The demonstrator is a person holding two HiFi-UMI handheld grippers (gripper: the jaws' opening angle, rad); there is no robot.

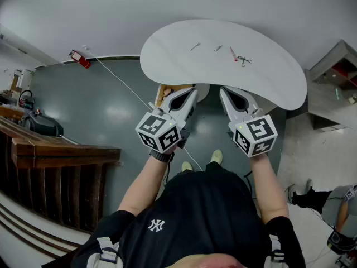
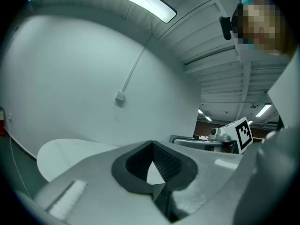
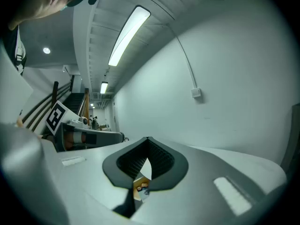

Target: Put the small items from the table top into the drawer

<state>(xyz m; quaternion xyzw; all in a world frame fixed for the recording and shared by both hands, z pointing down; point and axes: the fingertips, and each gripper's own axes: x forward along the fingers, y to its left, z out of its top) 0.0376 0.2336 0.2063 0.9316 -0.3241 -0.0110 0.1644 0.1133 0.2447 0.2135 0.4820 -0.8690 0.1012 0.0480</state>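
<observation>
I see a smooth, matt white table top [image 1: 279,82] with a small bright metal piece [image 1: 194,47] lying on it. The grey-green floor [image 1: 111,116] has a sheen. The railing [image 1: 61,149] is dark varnished wood. The left gripper [image 2: 151,143] is matt grey plastic with ribbed black pads [image 2: 165,162].

A red fire extinguisher [image 1: 81,59] sits by the wall [image 1: 83,15], wooden railing [image 1: 61,149] at left.

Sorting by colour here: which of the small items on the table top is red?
The thin stick, third from the left, beside the dark wiry piece. The two pieces further left are grey.
</observation>
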